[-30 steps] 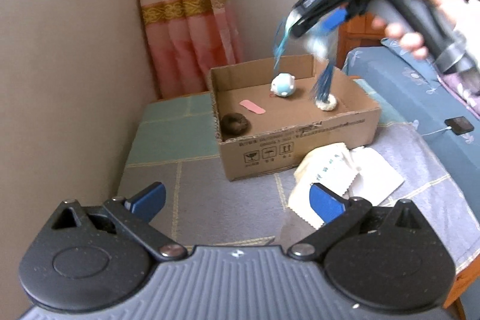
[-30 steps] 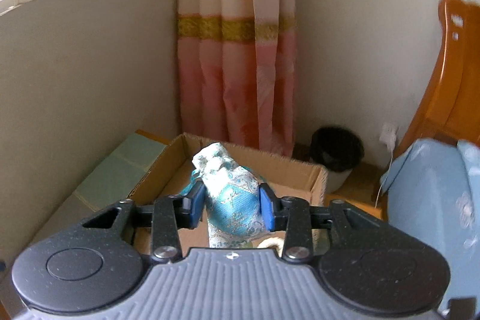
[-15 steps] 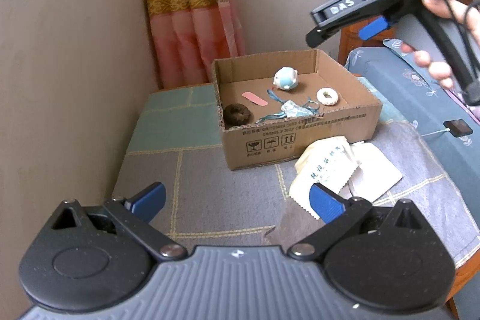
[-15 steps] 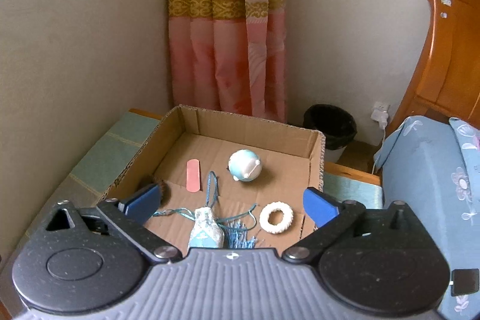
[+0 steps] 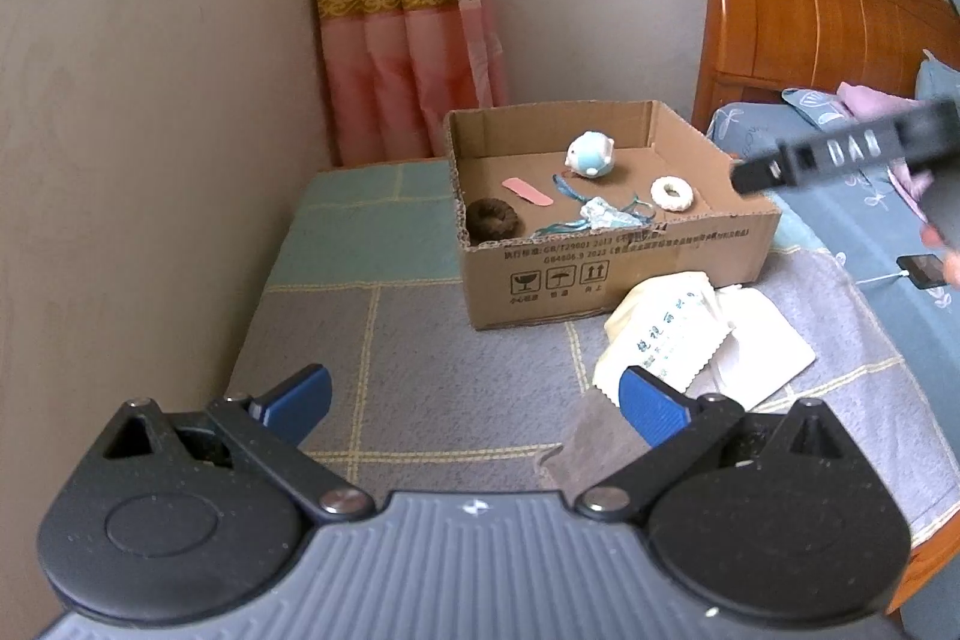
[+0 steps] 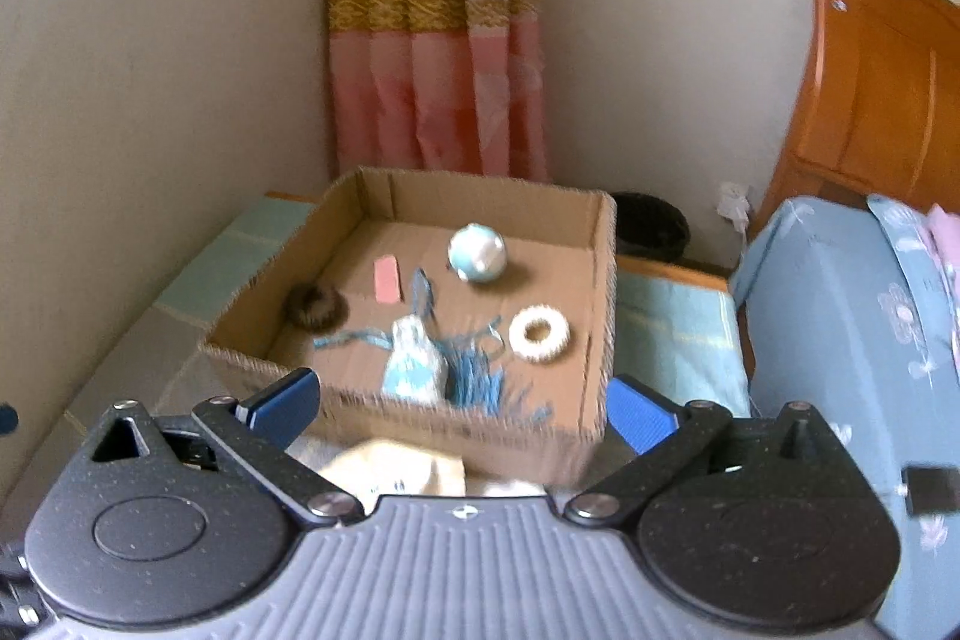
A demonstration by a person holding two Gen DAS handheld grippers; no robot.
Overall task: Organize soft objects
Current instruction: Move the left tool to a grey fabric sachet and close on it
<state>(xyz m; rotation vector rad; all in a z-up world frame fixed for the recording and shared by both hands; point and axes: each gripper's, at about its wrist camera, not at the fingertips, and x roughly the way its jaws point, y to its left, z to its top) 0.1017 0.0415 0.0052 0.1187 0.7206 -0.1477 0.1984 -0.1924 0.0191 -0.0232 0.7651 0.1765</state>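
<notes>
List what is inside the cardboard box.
Inside the cardboard box: a brown hair tie, a pink strip, a blue-white plush ball, a white ring and a blue tasselled pouch. The near wall hides the floor behind it.

Both wrist views — angled down, sharing box point(image 5: 612, 244)

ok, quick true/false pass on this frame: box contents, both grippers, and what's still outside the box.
1. The blue pouch lies inside the cardboard box. True.
2. The right gripper is shut on the pouch. False: its jaws stand open and empty.
3. The left gripper is open. True.
4. The white ring sits on the blanket outside the box. False: it is in the box.
5. The cream cloth bag is outside the box. True.
</notes>
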